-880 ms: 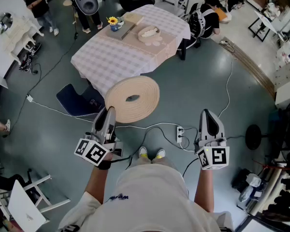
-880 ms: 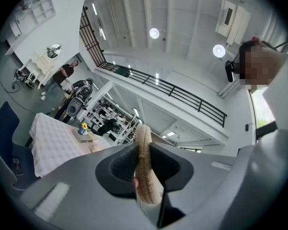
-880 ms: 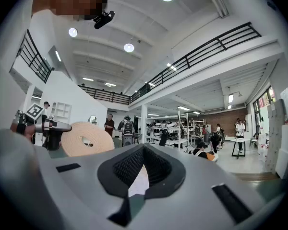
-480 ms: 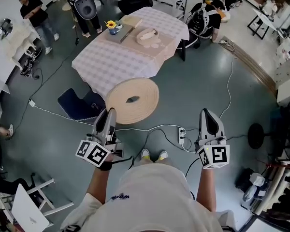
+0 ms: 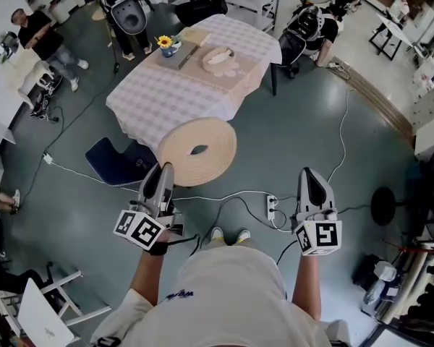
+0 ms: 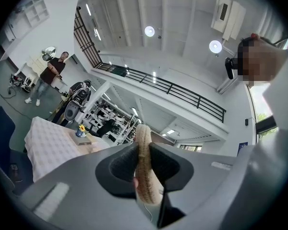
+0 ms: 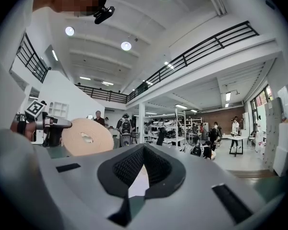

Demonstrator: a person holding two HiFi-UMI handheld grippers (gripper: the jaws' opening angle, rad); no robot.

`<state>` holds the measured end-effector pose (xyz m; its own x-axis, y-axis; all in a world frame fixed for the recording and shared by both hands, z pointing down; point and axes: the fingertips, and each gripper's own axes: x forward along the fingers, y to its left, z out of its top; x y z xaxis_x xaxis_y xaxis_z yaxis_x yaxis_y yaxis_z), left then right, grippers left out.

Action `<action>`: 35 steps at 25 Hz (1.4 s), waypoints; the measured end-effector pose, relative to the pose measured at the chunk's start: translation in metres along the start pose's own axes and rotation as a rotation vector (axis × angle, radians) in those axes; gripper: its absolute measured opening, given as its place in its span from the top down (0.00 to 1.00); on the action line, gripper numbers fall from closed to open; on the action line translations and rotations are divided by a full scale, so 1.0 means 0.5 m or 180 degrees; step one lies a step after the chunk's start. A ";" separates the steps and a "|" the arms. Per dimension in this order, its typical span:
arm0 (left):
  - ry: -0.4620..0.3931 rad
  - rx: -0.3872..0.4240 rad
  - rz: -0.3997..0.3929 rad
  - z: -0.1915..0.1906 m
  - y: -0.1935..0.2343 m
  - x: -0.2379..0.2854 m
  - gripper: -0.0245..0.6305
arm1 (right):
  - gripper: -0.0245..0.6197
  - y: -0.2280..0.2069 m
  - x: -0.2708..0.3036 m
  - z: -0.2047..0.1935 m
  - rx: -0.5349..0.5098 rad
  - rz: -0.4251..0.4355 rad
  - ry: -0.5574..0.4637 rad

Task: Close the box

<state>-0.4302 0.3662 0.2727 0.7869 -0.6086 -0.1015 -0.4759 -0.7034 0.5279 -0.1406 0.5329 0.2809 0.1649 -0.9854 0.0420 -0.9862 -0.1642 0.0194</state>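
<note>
My left gripper (image 5: 163, 169) is shut on the rim of a flat round woven lid (image 5: 181, 154) with a small hole in its middle, held out level over the floor. In the left gripper view the lid's edge (image 6: 143, 131) stands upright between the pads. The right gripper view shows the lid (image 7: 86, 138) face-on at the left. My right gripper (image 5: 311, 173) hangs apart at the right, jaws together and empty (image 7: 143, 150). Ahead stands a checked-cloth table (image 5: 166, 96) with a pale woven box (image 5: 220, 55) on a beige mat.
On the table also stand a small pot with a yellow flower (image 5: 165, 44) and a flat board. A dark blue seat (image 5: 116, 161) lies left of the lid. A power strip (image 5: 270, 207) and cables cross the floor by my feet. People stand at the far left and back.
Both grippers and the lid keep their pose. The person at the far left has moved toward the upper left, and the table sits slightly higher in the head view.
</note>
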 end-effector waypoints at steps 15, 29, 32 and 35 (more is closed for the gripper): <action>-0.0022 0.0071 0.0079 -0.027 -0.047 0.031 0.85 | 0.96 -0.064 0.005 -0.015 0.0107 0.0088 -0.0026; -0.0004 0.0120 0.0154 -0.086 -0.123 0.072 0.85 | 0.96 -0.169 -0.039 -0.070 0.0290 0.0031 0.0048; 0.0023 0.0134 0.0175 -0.102 -0.129 0.075 0.85 | 0.96 -0.181 -0.043 -0.086 0.0329 0.0028 0.0088; 0.0041 0.0122 0.0207 -0.109 -0.126 0.076 0.85 | 0.96 -0.181 -0.041 -0.097 0.0360 0.0071 0.0116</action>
<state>-0.3489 0.4075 0.2814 0.7587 -0.6490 -0.0570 -0.5408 -0.6762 0.5003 -0.0539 0.5703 0.3270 0.1410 -0.9870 0.0774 -0.9844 -0.1481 -0.0946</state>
